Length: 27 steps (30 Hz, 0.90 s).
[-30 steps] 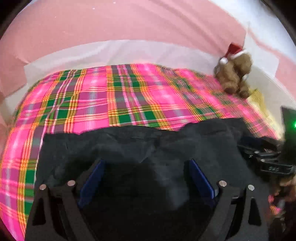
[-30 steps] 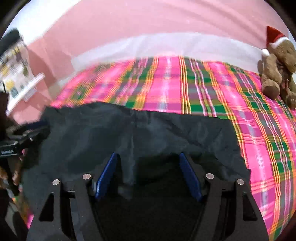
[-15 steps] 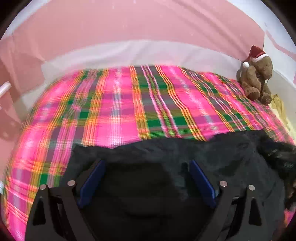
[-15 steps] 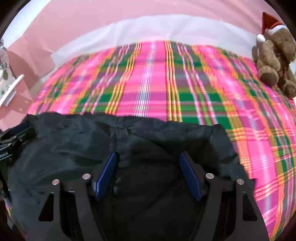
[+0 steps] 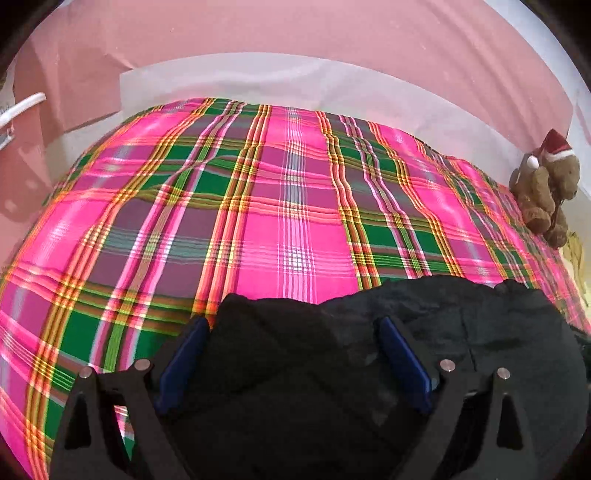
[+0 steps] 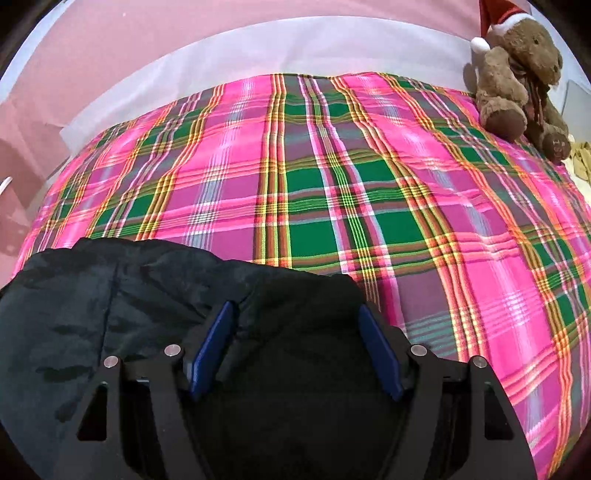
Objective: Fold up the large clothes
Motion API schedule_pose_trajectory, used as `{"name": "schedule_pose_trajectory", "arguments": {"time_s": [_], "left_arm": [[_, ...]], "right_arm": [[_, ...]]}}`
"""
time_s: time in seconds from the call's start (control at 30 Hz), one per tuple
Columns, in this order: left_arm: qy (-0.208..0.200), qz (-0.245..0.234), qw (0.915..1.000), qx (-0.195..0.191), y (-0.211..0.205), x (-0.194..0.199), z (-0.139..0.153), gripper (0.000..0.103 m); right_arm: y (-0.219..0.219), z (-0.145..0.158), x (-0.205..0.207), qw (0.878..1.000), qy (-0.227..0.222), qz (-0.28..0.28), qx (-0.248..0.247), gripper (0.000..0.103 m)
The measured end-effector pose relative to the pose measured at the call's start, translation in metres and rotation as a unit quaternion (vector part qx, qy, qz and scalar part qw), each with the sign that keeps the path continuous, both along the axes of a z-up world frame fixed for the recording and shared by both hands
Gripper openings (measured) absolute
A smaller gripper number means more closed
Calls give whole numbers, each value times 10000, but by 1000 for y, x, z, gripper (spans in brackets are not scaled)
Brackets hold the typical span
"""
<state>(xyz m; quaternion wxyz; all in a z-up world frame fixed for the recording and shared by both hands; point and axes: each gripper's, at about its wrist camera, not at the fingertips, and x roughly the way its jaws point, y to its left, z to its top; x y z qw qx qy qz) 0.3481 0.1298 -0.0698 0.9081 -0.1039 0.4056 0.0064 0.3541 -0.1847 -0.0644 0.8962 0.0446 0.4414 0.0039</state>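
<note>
A black garment (image 5: 461, 332) lies bunched at the near edge of a bed covered by a pink and green plaid blanket (image 5: 295, 221). In the left wrist view it fills the lower middle and right of the picture; in the right wrist view the same garment (image 6: 110, 314) fills the lower left. A brown teddy bear (image 6: 517, 81) in a red hat sits well apart at the far right corner of the bed, against a pink wall (image 5: 295, 29).

The left gripper (image 5: 291, 354) has its fingers spread wide, with dark cloth heaped between the blue pads (image 5: 181, 362); the pads do not press on it, so it looks like no hold is made. The right gripper (image 6: 295, 347) is the same: fingers wide, cloth lying between and under them, nothing pinched.

The cloth looks soft, thin and limp, with small creases and a slight sheen, so it will likely sag and slide when lifted and keep no shape of its own. Being dark on dark, its seams and edges are hard to make out; one seam line (image 6: 110, 295) shows on the left. A good hold would be at the far rim of the cloth, each gripper near one outer corner, pinching one layer so the piece can be drawn flat over the blanket before folding
</note>
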Motion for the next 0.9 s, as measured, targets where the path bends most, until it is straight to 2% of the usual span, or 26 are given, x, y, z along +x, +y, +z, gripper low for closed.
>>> {"name": "schedule_pose_trajectory", "arguments": {"time_s": [0.2, 0.3, 0.4, 0.57, 0.67, 0.73, 0.8, 0.9], "left_arm": [[57, 32, 10000, 56, -1, 4, -3, 96], [186, 55, 9997, 153, -1, 4, 9, 95], [-68, 24, 9997, 219, -4, -12, 38, 94], [-575, -288, 9979, 62, -26, -36, 86, 94], [-708, -671, 9952, -55, -59, -44, 99, 94], [-726, -943, 9928, -127, -84, -44, 98, 94], [-708, -1122, 9911, 86, -107, -38, 89, 90], [-234, -1169, 9926, 227, -122, -17, 55, 81]], "right_arm": [[0, -8, 1, 10000, -41, -32, 14, 70], [-2, -4, 2, 10000, 20, -46, 47, 70], [-3, 17, -8, 9999, 0, -92, -79, 70], [1, 76, -47, 9969, -763, 68, 188, 70], [17, 88, -63, 9946, -958, 279, 282, 70], [29, 84, -65, 9943, -933, 433, 280, 70], [39, 73, -63, 9952, -857, 462, 72, 70], [42, 45, -49, 9973, -535, 487, -95, 70]]}}
